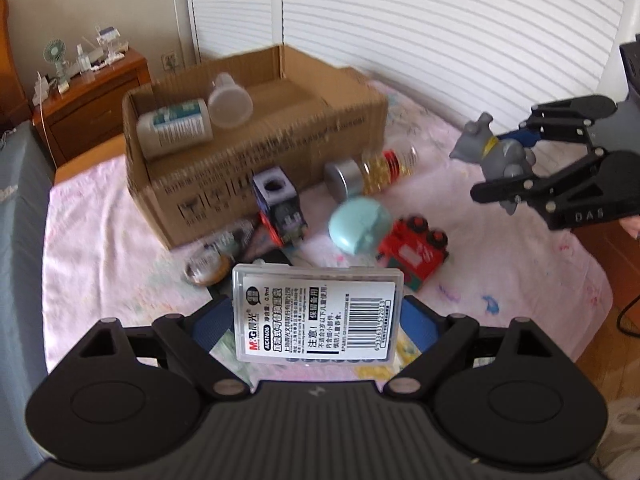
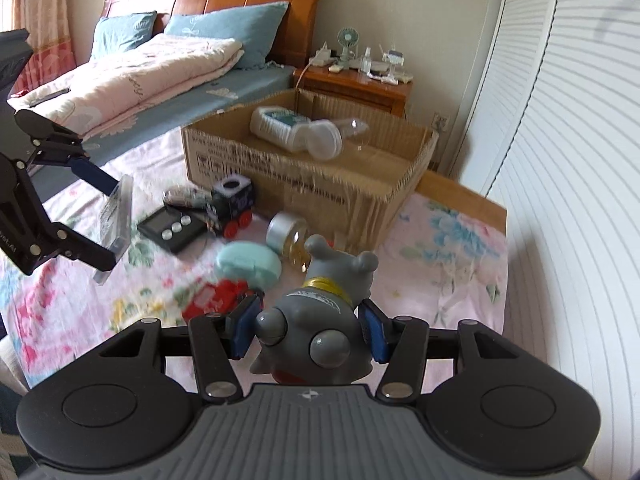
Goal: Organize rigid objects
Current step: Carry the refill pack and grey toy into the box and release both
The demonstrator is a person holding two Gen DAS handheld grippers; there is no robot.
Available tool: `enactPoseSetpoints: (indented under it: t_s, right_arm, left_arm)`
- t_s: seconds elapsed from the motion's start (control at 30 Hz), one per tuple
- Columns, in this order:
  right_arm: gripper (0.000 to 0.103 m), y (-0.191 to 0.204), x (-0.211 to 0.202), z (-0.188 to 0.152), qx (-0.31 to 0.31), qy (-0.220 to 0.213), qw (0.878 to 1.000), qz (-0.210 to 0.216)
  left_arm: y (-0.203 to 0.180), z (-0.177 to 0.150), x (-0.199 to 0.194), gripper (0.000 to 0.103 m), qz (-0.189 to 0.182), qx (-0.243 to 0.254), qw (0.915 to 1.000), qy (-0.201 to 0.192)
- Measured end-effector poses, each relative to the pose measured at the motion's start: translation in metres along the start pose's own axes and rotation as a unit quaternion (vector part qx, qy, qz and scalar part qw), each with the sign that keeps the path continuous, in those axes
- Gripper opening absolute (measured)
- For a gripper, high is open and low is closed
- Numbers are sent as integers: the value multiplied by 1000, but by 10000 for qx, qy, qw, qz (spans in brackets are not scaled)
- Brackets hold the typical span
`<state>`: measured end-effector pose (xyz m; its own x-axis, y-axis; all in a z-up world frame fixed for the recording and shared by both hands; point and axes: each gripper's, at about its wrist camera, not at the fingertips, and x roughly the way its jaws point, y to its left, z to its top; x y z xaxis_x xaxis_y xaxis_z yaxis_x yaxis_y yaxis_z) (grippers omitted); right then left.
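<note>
My left gripper [image 1: 316, 316] is shut on a clear plastic refill case [image 1: 316, 312] with a barcode label, held above the table; it also shows in the right wrist view [image 2: 116, 220]. My right gripper [image 2: 308, 328] is shut on a grey rubber toy animal [image 2: 320, 320] with bulging eyes, seen in the left wrist view [image 1: 492, 152] at the right. An open cardboard box [image 1: 256, 148] stands behind, holding a white bottle [image 1: 174, 126] and a clear plastic cup [image 1: 230, 100].
On the floral cloth lie a toy train [image 1: 280, 208], a teal round case [image 1: 360, 224], a red toy block [image 1: 412, 250], a jar of yellow capsules [image 1: 372, 172], a tape roll [image 1: 204, 268] and a black timer [image 2: 172, 228]. A bed [image 2: 140, 76] and nightstand [image 2: 356, 84] stand behind.
</note>
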<state>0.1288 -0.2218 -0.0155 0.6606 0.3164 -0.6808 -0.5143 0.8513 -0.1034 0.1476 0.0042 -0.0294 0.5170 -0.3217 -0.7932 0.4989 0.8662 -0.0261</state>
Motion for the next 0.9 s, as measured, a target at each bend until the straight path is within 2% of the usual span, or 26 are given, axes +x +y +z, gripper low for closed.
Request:
enactPoseSetpoints:
  t_s: [0.27,0.43,0.57,0.63,0.7,0.9]
  right_arm:
    - [59,-3,-1,40,79,-363,9993,1]
    - [59,-3,4,61,105,-467,9988,-55]
    - [59,-1,5,72,73,-488,9987,-140]
    - [59,0,5,76,83,-521,9985,-152]
    - [59,2,6,79,89,-528,9984,-162]
    - [59,6,13,89,49,-450,9988,-168]
  left_arm:
    - [21,58,-13,90,261,70,9982,-542]
    - [38,96,0,90,482,11,9959,-770]
    - [53,112,16,90,694,-152,9937,-864]
    - [62,115,24,93,788,-341,9921,-910]
    - [70,112,25,96,722,-501,9913,-984]
    - [73,81,14,99,758,-648,9906,-936]
